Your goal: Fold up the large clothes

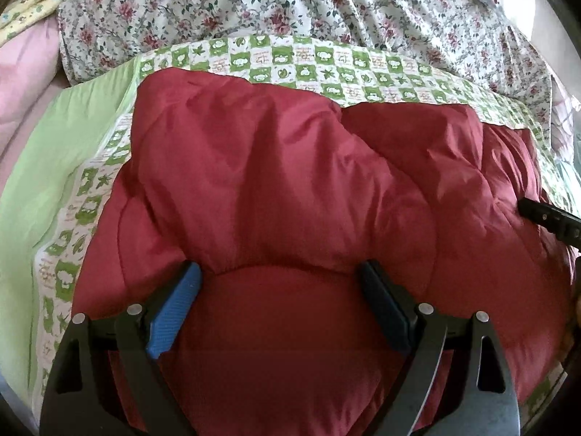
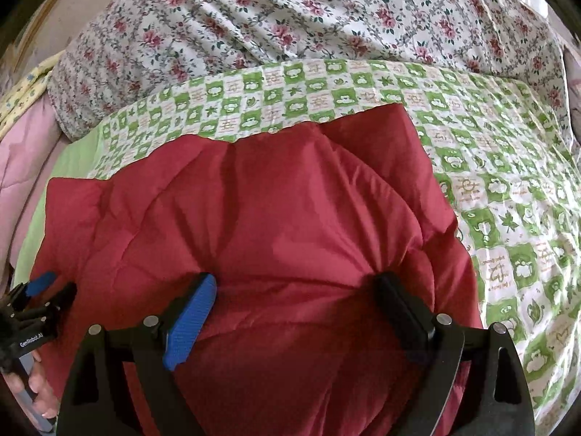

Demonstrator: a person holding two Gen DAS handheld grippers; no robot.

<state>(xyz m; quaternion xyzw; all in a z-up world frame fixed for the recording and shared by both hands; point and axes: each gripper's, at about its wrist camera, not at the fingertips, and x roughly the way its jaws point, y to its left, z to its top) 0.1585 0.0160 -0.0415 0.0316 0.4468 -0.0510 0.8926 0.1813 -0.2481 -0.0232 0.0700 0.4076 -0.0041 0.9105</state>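
Note:
A puffy dark red padded garment lies folded over on the green checked bed sheet; it also fills the right wrist view. My left gripper is open, its fingers pressed down on the garment's near part with red fabric bulging between them. My right gripper is open too, its fingers resting on the garment's near right part. The left gripper shows at the left edge of the right wrist view. The right gripper's tip shows at the right edge of the left wrist view.
A floral quilt is bunched along the far side of the bed. A pink cover and a yellow patterned cloth lie at the far left. Bare checked sheet spreads to the right of the garment.

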